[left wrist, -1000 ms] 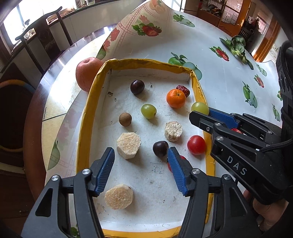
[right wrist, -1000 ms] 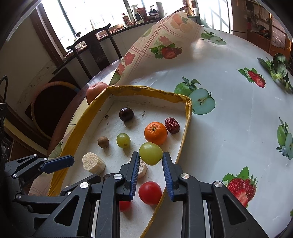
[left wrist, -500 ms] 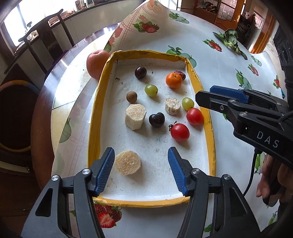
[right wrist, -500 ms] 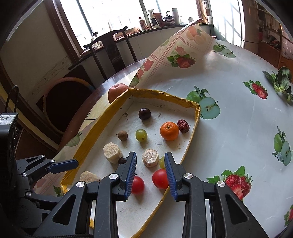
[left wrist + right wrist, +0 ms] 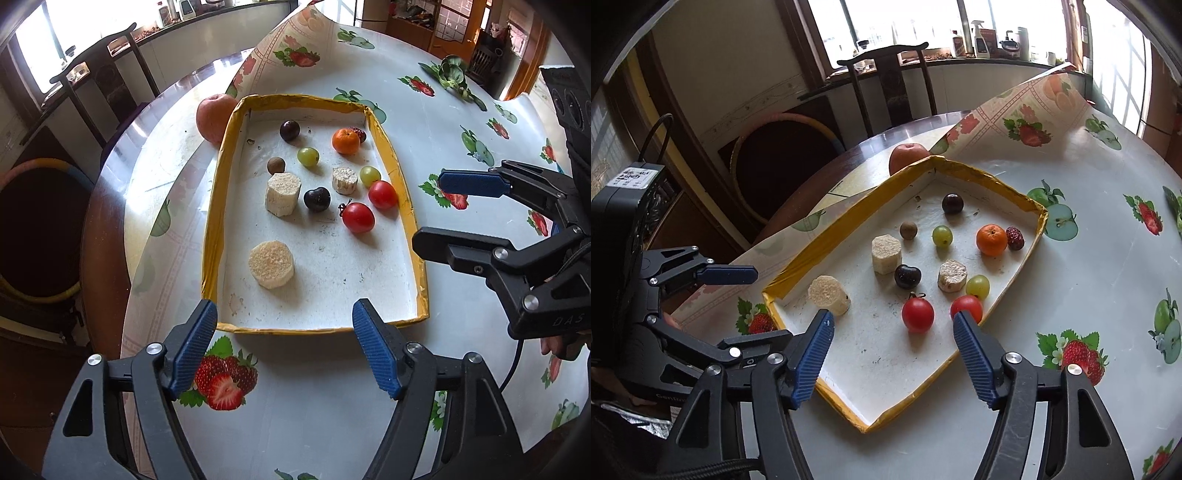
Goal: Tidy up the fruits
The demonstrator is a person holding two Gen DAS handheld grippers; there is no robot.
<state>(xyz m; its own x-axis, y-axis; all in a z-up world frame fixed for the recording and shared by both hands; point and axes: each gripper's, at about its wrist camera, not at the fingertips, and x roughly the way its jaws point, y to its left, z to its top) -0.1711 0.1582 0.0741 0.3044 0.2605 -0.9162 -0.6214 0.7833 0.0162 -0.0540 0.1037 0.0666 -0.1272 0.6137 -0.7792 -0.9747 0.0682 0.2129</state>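
**Now both grippers hang open above the tray edge**

Here the left gripper (image 5: 284,347) points steeply down at the near rim of the yellow-edged tray (image 5: 221,206). Its jaws have just been opening and stand wide, with nothing between them; the blue pads (image 5: 192,350) are over the tablecloth (image 5: 314,387), just before the tray. Inside the tray lie the fruits: two pale cut pieces (image 5: 271,264) on the left side, a dark cherry (image 5: 316,199) in the middle, then two red tomatoes (image 5: 358,218), green grapes (image 5: 308,156) and a small orange (image 5: 345,140) toward the right. A big apple (image 5: 212,118) rests outside, touching the far left corner. The right gripper (image 5: 892,334) tilts down over the near right side of the tray. Its jaws also have just been opening and hold nothing; one tomato (image 5: 918,314) shows in the gap below them, not touched.
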